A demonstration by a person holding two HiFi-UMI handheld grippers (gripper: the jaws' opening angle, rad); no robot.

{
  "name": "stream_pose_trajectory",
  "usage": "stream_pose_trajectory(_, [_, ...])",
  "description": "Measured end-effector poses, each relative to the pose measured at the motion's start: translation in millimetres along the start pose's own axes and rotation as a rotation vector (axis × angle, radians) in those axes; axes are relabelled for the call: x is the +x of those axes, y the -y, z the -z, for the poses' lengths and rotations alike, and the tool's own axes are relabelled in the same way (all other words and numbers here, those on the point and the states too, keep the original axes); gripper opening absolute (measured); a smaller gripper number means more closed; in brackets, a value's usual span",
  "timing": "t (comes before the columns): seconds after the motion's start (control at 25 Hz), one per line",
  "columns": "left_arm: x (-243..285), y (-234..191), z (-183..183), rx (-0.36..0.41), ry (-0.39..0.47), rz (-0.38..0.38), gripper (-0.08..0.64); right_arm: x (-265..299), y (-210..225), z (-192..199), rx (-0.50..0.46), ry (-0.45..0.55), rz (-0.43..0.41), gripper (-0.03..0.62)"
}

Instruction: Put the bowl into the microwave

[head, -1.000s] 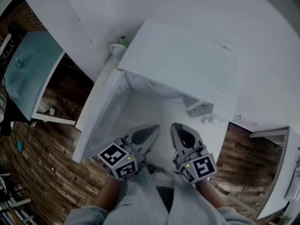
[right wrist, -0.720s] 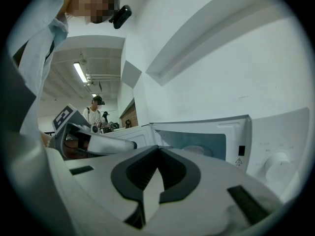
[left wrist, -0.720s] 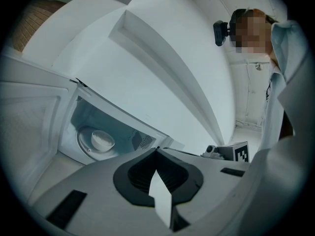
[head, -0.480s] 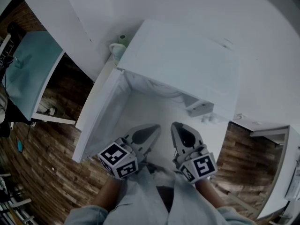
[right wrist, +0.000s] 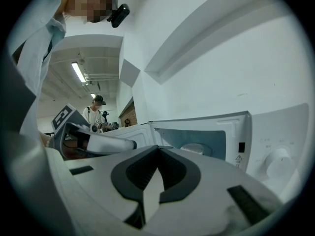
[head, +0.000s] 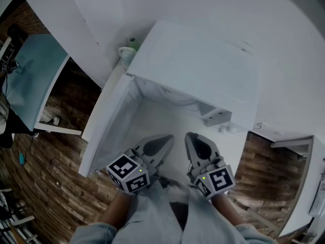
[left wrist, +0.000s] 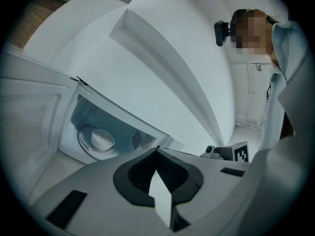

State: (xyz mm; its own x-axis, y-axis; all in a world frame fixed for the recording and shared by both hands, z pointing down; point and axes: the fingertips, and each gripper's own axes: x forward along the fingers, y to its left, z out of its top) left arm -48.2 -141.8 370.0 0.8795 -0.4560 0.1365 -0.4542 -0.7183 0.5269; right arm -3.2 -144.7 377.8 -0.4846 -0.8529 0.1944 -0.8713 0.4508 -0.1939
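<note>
The white microwave [head: 198, 70] stands on a white table with its door [head: 109, 126] swung open to the left. Inside, a white bowl [left wrist: 102, 139] sits on the round turntable [left wrist: 83, 151]; the bowl [right wrist: 194, 149] also shows low in the cavity in the right gripper view. My left gripper [head: 170, 138] and right gripper [head: 189, 136] hover side by side in front of the opening, close to my body. Both are shut and hold nothing. Neither touches the bowl or the door. The left gripper [left wrist: 157, 150] points at the cavity; the right gripper [right wrist: 158, 147] points toward the control side.
The microwave's control knob [right wrist: 277, 161] is on its right panel. A small cup with a green top [head: 129, 49] stands behind the microwave's left corner. A teal-topped table [head: 30, 75] stands far left on the wooden floor. A person [right wrist: 96, 114] stands in the background.
</note>
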Motion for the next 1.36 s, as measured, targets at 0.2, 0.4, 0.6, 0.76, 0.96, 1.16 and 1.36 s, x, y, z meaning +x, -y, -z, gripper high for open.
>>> stream_pose_trajectory(0.2, [0, 0, 0, 0.001, -0.001, 0.002, -0.002, 0, -1, 2, -0.01, -0.009, -0.004, 0.003])
stream_pose_trajectory(0.4, [0, 0, 1, 0.011, 0.0, 0.011, -0.002, -3, 3, 2, -0.008, -0.009, 0.021, 0.003])
stream_pose_trajectory(0.6, [-1, -3, 0, 0.02, 0.001, -0.005, -0.002, -3, 3, 2, 0.01, -0.012, 0.021, 0.003])
stream_pose_trajectory(0.76, [-4, -9, -1, 0.016, 0.0, -0.035, -0.002, -2, 3, 3, 0.019, -0.011, 0.017, 0.003])
stream_pose_trajectory(0.96, [-5, -11, -4, 0.021, 0.006, -0.041, -0.002, -2, 4, 7, 0.033, -0.026, 0.016, 0.003])
stream_pose_trajectory(1.16, [-6, -11, -2, 0.024, 0.004, -0.038, -0.002, -2, 3, 9, 0.015, -0.038, 0.013, 0.003])
stream_pose_trajectory(1.36, [-5, -11, -1, 0.026, 0.003, -0.03, -0.002, -1, 3, 11, 0.013, -0.049, 0.012, 0.003])
